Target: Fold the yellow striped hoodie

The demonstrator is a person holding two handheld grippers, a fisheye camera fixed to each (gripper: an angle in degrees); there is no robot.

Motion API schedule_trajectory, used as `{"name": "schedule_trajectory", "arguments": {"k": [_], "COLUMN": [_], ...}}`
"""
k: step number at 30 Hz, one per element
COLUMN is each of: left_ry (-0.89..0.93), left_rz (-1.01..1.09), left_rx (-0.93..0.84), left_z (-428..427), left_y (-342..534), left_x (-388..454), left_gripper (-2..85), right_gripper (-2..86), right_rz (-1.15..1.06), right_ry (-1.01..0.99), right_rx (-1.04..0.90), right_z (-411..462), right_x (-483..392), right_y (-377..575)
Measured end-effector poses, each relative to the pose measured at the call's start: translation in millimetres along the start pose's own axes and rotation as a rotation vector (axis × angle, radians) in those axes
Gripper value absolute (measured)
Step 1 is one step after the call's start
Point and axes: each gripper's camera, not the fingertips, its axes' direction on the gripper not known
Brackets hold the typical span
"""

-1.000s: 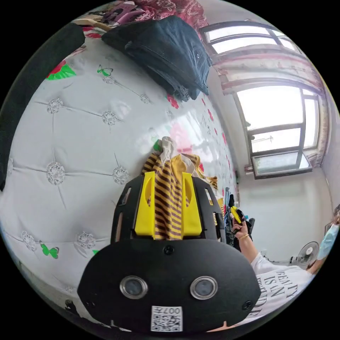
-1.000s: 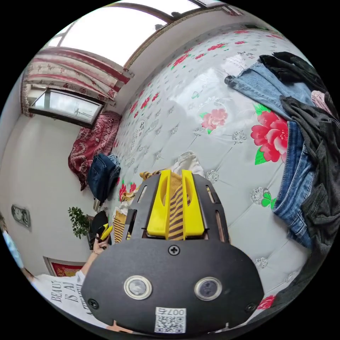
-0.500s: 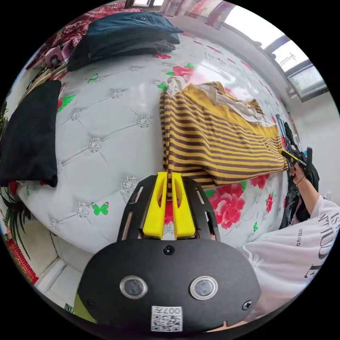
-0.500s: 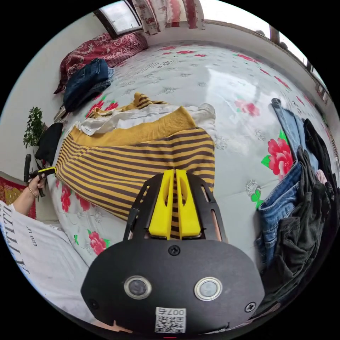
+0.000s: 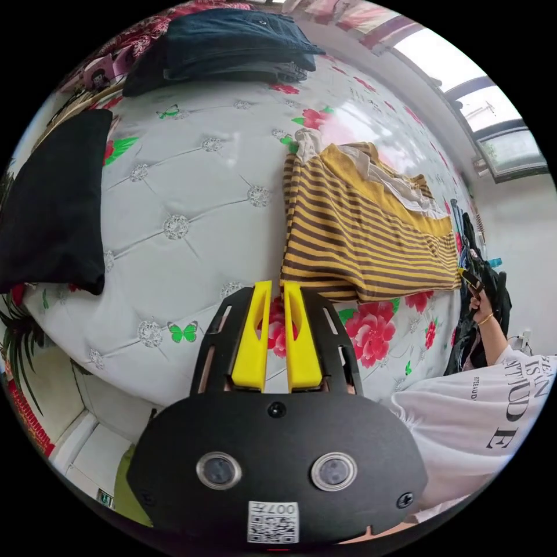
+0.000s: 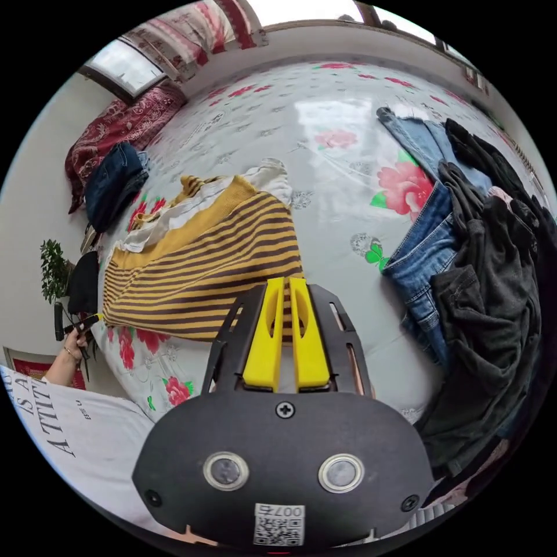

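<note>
The yellow hoodie with brown stripes (image 5: 360, 232) lies spread flat on the flowered bed, its cream lining showing along the far edge. My left gripper (image 5: 277, 285) stands at the hoodie's near corner with its jaws a little apart, and the bed's red flower shows through the gap. In the right gripper view the hoodie (image 6: 214, 261) stretches away to the left. My right gripper (image 6: 286, 283) is shut on its near striped edge. A hand holds the right gripper (image 5: 471, 279) at the hoodie's far end, and the left gripper (image 6: 87, 322) shows small at the opposite corner.
Folded dark jeans (image 5: 232, 40) and a folded black garment (image 5: 52, 197) lie on the white quilted mattress (image 5: 185, 174). A heap of blue jeans and dark clothes (image 6: 476, 249) lies right of the hoodie. A red blanket (image 6: 116, 127) and a plant (image 6: 52, 270) are beyond.
The hoodie, held up bunched in both grippers a second ago, has been spread out and laid flat on the bed. The left jaws have parted and let its corner go.
</note>
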Motion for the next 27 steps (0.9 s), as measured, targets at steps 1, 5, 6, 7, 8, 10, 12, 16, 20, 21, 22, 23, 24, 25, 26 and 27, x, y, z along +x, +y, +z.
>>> {"name": "schedule_trajectory", "arguments": {"k": [1,5,6,7,8,10,12,16,20,21,22,23,24,25,26,27], "left_ry": [-0.024,-0.036,0.015,0.045,0.108,0.207,0.266,0.272,0.26,0.264,0.259,0.25,0.249,0.25,0.248,0.242], "left_rz": [-0.002,0.136,0.217,0.26,0.339,0.444,0.52,0.603,0.348,0.243,0.198,0.149,0.139,0.141,0.153,0.174], "left_rx": [0.026,0.174,0.173,0.16,0.116,0.027,-0.077,-0.19,0.036,0.095,0.114,0.137,0.152,0.158,0.167,0.167], "left_z": [-7.3,-33.6,-25.7,-18.7,-0.1,34.0,75.3,112.6,85.8,78.5,76.1,72.2,67.9,65.3,59.6,54.0], "left_y": [0.8,-25.9,-45.2,-56.4,-79.9,-114.7,-155.8,-198.2,-227.6,-227.1,-225.1,-217.3,-204.5,-196.3,-176.7,-153.5], "left_x": [1.1,50.3,74.6,87.6,113.6,151.1,190.5,218.1,176.8,156.2,146.9,132.9,124.7,122.3,120.8,123.0], "left_gripper": [-0.3,-0.6,-0.5,-0.5,-0.3,-0.1,0.2,-0.5,-0.8,-0.8,-0.7,-0.5,-0.3,0.1,0.9,2.2], "right_gripper": [-0.1,0.0,0.0,0.0,0.0,0.0,-0.1,-0.2,-0.1,0.0,0.1,0.4,0.7,0.9,1.4,1.8], "right_rz": [-0.013,-0.227,-0.304,-0.339,-0.397,-0.464,-0.538,-0.475,-0.232,-0.147,-0.111,-0.066,-0.042,-0.029,0.001,0.042], "right_ry": [-0.018,-0.131,-0.155,-0.167,-0.188,-0.199,-0.213,-0.23,-0.232,-0.294,-0.322,-0.374,-0.41,-0.421,-0.435,-0.436], "right_rx": [0.029,0.042,0.025,0.012,-0.028,-0.105,-0.208,-0.231,-0.124,-0.09,-0.073,-0.023,0.044,0.074,0.121,0.152], "right_z": [-5.0,3.1,15.6,23.1,40.9,72.6,114.0,149.3,153.6,148.2,144.1,130.9,111.7,101.2,79.2,57.9], "right_x": [-3.2,-55.0,-75.3,-85.2,-104.1,-131.0,-163.2,-170.1,-116.0,-94.7,-84.8,-67.3,-51.3,-43.3,-25.9,-7.4], "right_y": [0.7,-25.4,-39.9,-47.8,-64.6,-88.3,-112.2,-149.8,-183.6,-185.4,-184.2,-176.7,-162.1,-152.3,-128.2,-99.4]}}
